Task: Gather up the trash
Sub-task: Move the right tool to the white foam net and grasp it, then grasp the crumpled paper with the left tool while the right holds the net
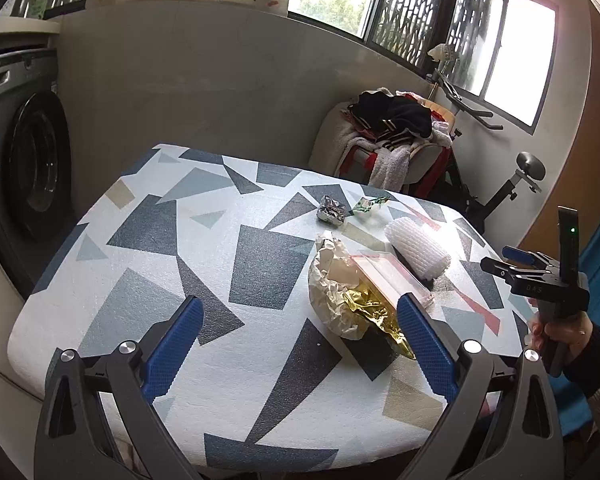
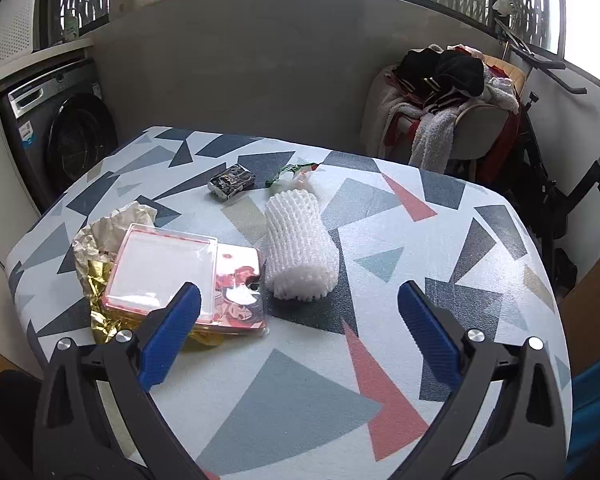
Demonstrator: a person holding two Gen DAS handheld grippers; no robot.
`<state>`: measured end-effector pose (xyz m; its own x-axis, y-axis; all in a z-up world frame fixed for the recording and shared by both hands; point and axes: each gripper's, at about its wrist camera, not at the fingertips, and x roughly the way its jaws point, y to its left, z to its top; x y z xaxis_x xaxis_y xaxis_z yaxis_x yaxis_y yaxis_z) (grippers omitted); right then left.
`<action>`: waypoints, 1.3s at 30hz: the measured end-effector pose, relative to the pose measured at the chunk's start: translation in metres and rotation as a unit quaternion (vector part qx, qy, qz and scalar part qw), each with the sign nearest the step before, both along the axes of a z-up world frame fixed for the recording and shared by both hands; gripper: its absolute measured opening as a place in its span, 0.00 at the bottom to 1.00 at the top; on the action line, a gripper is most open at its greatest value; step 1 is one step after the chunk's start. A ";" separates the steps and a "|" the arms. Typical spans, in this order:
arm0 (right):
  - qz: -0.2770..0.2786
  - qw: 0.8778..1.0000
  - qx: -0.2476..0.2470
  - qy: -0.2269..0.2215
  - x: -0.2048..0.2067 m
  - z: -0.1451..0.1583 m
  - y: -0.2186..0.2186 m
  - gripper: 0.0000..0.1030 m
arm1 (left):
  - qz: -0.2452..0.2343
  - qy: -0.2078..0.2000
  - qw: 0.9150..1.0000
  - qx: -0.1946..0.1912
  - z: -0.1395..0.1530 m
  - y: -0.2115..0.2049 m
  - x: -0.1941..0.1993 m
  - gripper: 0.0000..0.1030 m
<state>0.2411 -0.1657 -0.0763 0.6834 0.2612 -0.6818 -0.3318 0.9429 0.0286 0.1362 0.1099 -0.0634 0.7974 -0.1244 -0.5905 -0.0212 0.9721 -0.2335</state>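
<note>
Trash lies on the patterned table (image 1: 148, 280) (image 2: 308, 392). There is crumpled cream paper (image 1: 332, 276) (image 2: 100, 232) with gold foil (image 1: 376, 312) (image 2: 100, 322), a clear plastic pack with a red-printed card (image 1: 388, 276) (image 2: 188, 276), a white foam net sleeve (image 1: 416, 248) (image 2: 300, 248), a small silver-black carton (image 1: 331, 210) (image 2: 232, 181) and a green wrapper (image 1: 368, 204) (image 2: 290, 172). My left gripper (image 1: 300, 340) is open and empty, near the paper pile. My right gripper (image 2: 300, 332) is open and empty, just short of the foam sleeve; it also shows at the right of the left wrist view (image 1: 520, 268).
A washing machine (image 1: 24, 160) (image 2: 64, 140) stands left of the table. A chair piled with clothes (image 1: 392, 132) (image 2: 448, 92) and an exercise bike (image 1: 512, 184) (image 2: 572, 160) stand behind at the right. A grey wall panel (image 1: 220, 80) backs the table.
</note>
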 end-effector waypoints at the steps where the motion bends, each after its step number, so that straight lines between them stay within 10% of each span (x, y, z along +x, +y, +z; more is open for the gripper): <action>1: -0.006 1.000 0.005 0.005 0.011 -0.003 -0.003 0.94 | 0.001 0.003 1.000 -0.005 -0.003 0.003 0.001 0.92; 13: -0.034 0.995 0.023 0.093 0.115 -0.061 0.018 0.90 | 0.001 0.033 0.998 -0.053 -0.031 0.012 0.029 0.92; 16: -0.010 0.992 0.021 0.126 0.117 -0.076 0.029 0.49 | -0.006 0.037 0.997 -0.065 -0.036 0.007 0.041 0.91; 28: -0.004 0.998 0.069 -0.014 0.013 -0.011 -0.005 0.39 | -0.025 0.105 0.981 -0.164 -0.077 -0.005 0.116 0.50; 30: -0.014 0.996 0.082 -0.013 -0.006 -0.013 -0.017 0.39 | -0.021 0.122 0.980 -0.155 -0.085 -0.006 0.126 0.24; 39: -0.037 0.995 0.091 -0.018 -0.060 -0.013 -0.046 0.39 | -0.013 0.086 0.995 -0.051 -0.034 -0.014 0.130 0.17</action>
<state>0.1814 -0.2117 -0.0898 0.7286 0.3268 -0.6019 -0.2665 0.9448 0.1903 0.2663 0.0960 -0.0978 0.6811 -0.2100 -0.7014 -0.0438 0.9446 -0.3253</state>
